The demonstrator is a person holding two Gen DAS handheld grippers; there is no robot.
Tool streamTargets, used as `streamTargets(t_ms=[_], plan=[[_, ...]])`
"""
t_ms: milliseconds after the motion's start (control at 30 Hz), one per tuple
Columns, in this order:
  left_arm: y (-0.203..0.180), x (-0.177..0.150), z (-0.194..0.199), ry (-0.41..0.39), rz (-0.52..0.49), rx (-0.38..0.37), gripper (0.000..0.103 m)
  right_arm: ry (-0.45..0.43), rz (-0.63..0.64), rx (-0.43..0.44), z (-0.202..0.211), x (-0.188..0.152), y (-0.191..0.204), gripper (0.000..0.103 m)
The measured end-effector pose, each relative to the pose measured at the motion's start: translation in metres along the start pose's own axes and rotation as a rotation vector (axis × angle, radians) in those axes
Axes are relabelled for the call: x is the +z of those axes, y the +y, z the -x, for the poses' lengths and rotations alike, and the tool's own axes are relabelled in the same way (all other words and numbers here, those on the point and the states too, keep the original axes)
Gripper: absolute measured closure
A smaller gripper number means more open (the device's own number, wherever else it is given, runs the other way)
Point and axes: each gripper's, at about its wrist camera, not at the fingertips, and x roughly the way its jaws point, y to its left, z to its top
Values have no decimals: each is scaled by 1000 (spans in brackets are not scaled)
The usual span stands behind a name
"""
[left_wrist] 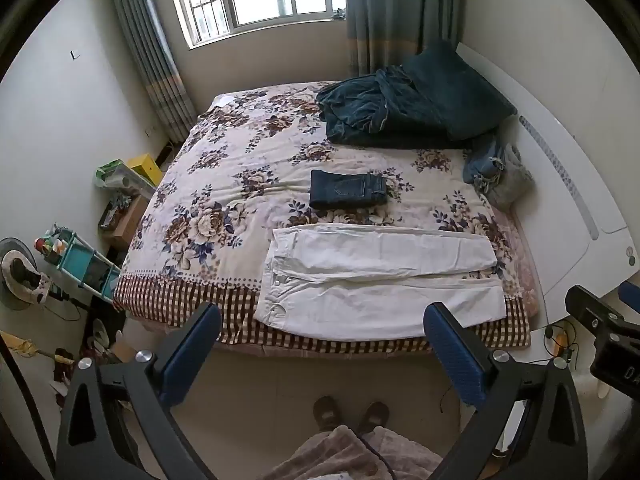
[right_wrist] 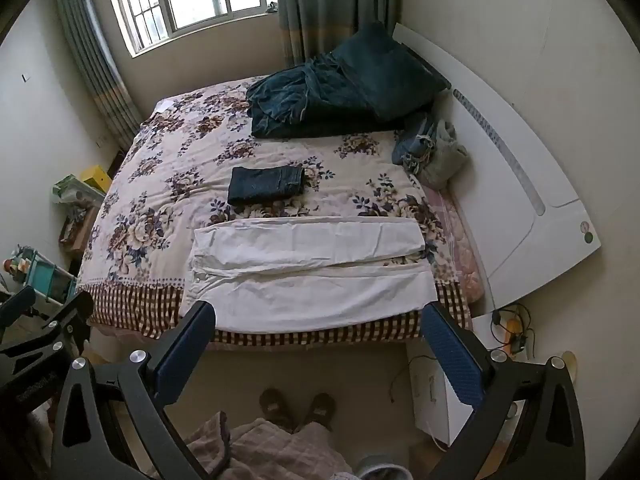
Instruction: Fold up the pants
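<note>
White pants (left_wrist: 380,280) lie flat along the near edge of the floral bed (left_wrist: 224,184), waistband to the left, legs side by side pointing right. They also show in the right wrist view (right_wrist: 308,276). My left gripper (left_wrist: 320,320) is open and empty, held back above the floor in front of the bed. My right gripper (right_wrist: 316,320) is open and empty, likewise held short of the bed; its body shows at the right edge of the left wrist view (left_wrist: 604,332). Neither touches the pants.
Folded dark jeans (left_wrist: 348,194) lie behind the white pants. A dark blue quilt and pillow (left_wrist: 408,108) sit at the back, with more clothes (left_wrist: 496,172) by the white headboard (left_wrist: 568,184). Shelves and clutter (left_wrist: 80,256) stand left. My feet (left_wrist: 348,412) are below.
</note>
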Motion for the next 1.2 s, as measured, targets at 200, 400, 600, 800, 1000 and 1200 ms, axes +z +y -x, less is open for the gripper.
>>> streamTargets(t_ms=[200,400,600,800,1000,1200], plan=[[0,0,0,-1,2,-1,0,-1,10,-11,3,1,0,0],[0,0,0,-2,0,2,0,-2,13,-20,4,3,0,0],[1,0,0,-3,0,0,0,-5,16,-22,8,1,1,0],[-3,9,0,-11,-4,2,0,-4,20,-23,5,-5,4,0],[-7,11,5,-18,-2,2,0,-5,23,-16,9,-14,4,0],[-7,15,7,-18,6,3,0,0,30,-14,13,-15,9,0]])
